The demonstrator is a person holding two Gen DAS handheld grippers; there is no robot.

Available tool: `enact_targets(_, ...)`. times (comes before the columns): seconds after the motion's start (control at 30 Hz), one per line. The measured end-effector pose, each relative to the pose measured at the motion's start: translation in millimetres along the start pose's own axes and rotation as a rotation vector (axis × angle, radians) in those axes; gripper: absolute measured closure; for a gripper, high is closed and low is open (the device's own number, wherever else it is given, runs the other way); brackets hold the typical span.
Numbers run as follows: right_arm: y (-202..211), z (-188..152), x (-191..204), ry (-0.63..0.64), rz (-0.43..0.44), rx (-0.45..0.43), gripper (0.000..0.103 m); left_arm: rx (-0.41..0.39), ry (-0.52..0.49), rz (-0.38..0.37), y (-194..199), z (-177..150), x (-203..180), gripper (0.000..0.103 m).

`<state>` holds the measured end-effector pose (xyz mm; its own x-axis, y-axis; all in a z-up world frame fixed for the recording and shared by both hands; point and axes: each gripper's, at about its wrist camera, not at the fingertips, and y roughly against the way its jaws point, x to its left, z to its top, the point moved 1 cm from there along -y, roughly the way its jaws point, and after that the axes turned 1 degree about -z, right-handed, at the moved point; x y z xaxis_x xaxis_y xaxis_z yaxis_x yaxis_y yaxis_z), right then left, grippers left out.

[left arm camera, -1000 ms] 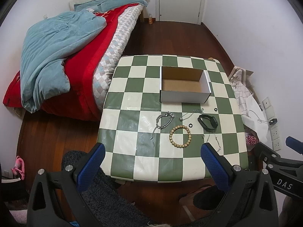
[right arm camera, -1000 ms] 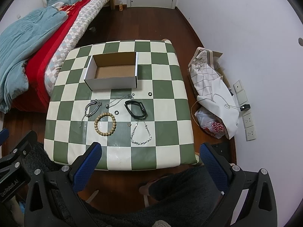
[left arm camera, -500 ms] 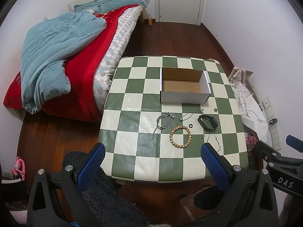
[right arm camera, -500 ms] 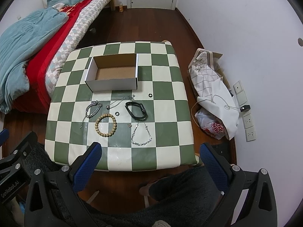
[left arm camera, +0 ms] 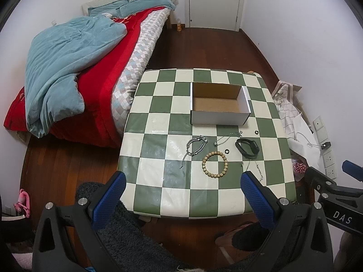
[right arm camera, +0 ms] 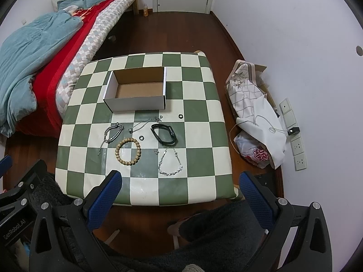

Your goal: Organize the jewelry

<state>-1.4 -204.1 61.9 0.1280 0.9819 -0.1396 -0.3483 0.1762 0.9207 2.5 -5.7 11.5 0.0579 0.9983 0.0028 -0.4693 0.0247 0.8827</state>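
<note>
An open white cardboard box stands empty on the green-and-cream checked table. In front of it lie a wooden bead bracelet, a silver chain bracelet, a black band, a thin silver necklace, a silver chain and two small black rings. My left gripper and right gripper are open and empty, held high above the table's near edge.
A bed with a red cover and blue blanket stands left of the table. Bags lie on the wood floor to the right by the wall sockets. A white door is at the back.
Both grippers have drifted slightly down and back, so the table sits a little higher in view. Nothing on the table has moved.
</note>
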Motion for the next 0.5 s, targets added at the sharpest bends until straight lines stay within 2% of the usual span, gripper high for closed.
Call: enact_targets(0.5,0.3,-1.4,0.1,-0.001,0.002,-0.004,0.0,-0.002,-0.001,0.0,0.7,-0.7,-0.2,0.0)
